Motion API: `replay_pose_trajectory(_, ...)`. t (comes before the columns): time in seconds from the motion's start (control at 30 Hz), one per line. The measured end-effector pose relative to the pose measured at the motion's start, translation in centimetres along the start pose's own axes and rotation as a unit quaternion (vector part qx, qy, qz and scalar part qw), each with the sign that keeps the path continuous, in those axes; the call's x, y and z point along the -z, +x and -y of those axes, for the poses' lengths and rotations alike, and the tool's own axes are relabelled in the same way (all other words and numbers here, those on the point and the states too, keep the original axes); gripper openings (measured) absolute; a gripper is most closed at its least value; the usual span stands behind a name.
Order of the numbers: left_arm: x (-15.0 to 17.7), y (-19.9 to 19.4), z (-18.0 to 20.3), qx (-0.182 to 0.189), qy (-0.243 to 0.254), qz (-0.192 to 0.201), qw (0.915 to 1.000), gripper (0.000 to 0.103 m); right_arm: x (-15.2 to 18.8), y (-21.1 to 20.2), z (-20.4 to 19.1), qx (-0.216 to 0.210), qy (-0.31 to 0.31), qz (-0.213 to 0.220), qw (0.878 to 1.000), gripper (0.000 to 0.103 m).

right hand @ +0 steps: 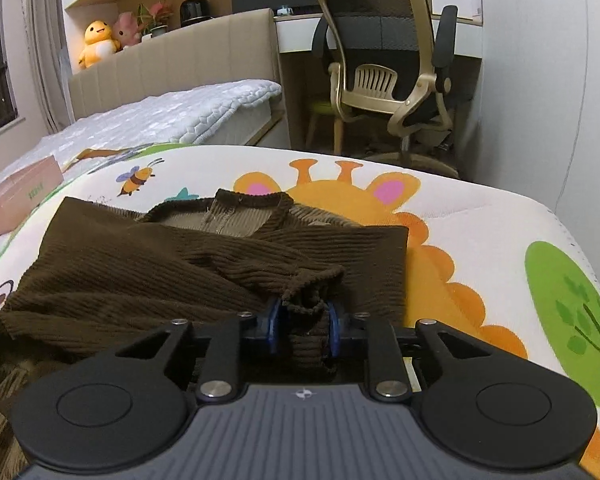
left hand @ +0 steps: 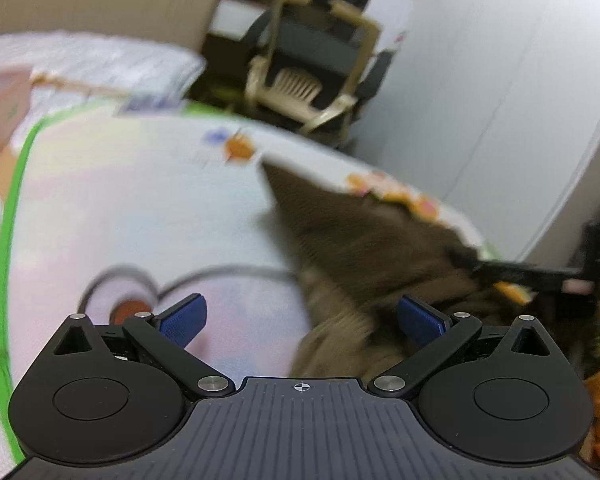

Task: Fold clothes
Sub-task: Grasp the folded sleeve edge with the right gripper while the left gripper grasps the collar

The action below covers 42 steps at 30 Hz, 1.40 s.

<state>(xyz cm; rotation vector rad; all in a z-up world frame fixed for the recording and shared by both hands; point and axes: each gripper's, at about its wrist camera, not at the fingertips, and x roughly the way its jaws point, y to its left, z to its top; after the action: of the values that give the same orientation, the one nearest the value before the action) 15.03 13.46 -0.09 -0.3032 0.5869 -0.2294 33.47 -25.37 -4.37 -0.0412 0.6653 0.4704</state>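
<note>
We hold the right hand-held gripper [right hand: 305, 322] clamped on the cuff of a sleeve [right hand: 300, 280] of the brown ribbed sweater [right hand: 148, 264]; its blue pads [right hand: 274, 322] press the bunched knit from both sides. Ahead of this hand-held gripper and to its left, the sweater lies spread on a cartoon-printed mat [right hand: 480, 232], its collar [right hand: 244, 204] at the far end. Beyond the mat we see an office chair [right hand: 384, 76] and, further left, a bed [right hand: 172, 116].

Our left hand-held gripper [left hand: 302, 318] has its jaws wide apart with nothing pinched between them. In that blurred view, the sweater [left hand: 360, 240] lies ahead and to the right of it, over the mat [left hand: 140, 200].
</note>
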Motion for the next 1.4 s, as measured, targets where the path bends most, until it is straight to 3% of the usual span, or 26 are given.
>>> replay_pose_trajectory(0.13, -2.6, 0.0, 3.1, 0.047, 0.051, -0.003, 0.9976, 0.103, -0.1, 0.0, 0.7, -0.007, 0.012, 0.004, 1.0, 0.023)
replay_pose_trajectory(0.27, -3.5, 3.3, 6.6, 0.079, 0.095, -0.021, 0.9921, 0.103, -0.7, -1.2, -0.1, 0.022, -0.019, 0.047, 0.998, 0.023)
replay_pose_trajectory(0.33, -3.5, 5.9, 7.2, 0.086, 0.094, -0.036, 0.9912, 0.103, -1.1, -1.6, -0.2, 0.021, -0.028, 0.052, 0.998, 0.023)
replay_pose_trajectory(0.4, -3.2, 8.3, 6.5, 0.072, 0.07, -0.061, 0.993, 0.103, -1.0, -0.9, 0.3, 0.027, -0.031, 0.029, 0.999, 0.027)
replay_pose_trajectory(0.47, -2.9, 10.6, 5.2, 0.047, 0.042, -0.088, 0.9942, 0.103, -0.7, 0.0, 0.8, 0.032, -0.035, 0.002, 0.999, 0.043)
replay_pose_trajectory(0.53, -2.8, 11.9, 4.1, 0.033, 0.021, -0.104, 0.9938, 0.103, -0.7, -0.3, 1.7, 0.023, -0.017, 0.001, 1.0, 0.058)
replay_pose_trajectory(0.67, -3.2, 11.6, 2.3, 0.041, 0.005, -0.106, 0.9936, 0.103, -1.7, -2.1, 3.2, -0.016, 0.031, 0.028, 0.999, 0.058)
replay_pose_trajectory(0.8, -3.1, 11.5, 2.0, 0.04, 0.006, -0.104, 0.9938, 0.103, -2.8, -3.9, 3.3, -0.025, 0.023, 0.052, 0.998, 0.058)
replay_pose_trajectory(0.97, -3.0, 11.7, 2.8, 0.032, 0.032, -0.102, 0.9937, 0.103, 0.2, -2.3, 3.1, 0.012, -0.021, -0.007, 1.0, 0.059)
replay_pose_trajectory(1.07, -3.4, 11.5, 2.8, 0.029, 0.028, -0.109, 0.9933, 0.103, 1.2, -2.0, 3.7, 0.019, -0.01, -0.008, 1.0, 0.068)
replay_pose_trajectory(1.23, -5.5, 9.4, 0.7, 0.028, -0.039, -0.101, 0.9937, 0.103, -0.2, -2.3, 3.9, 0.016, -0.014, 0.001, 1.0, 0.068)
replay_pose_trajectory(1.4, -7.5, 10.5, -3.4, 0.016, -0.132, -0.115, 0.9845, 0.103, -3.2, -0.2, 6.9, -0.025, 0.089, -0.006, 0.996, 0.068)
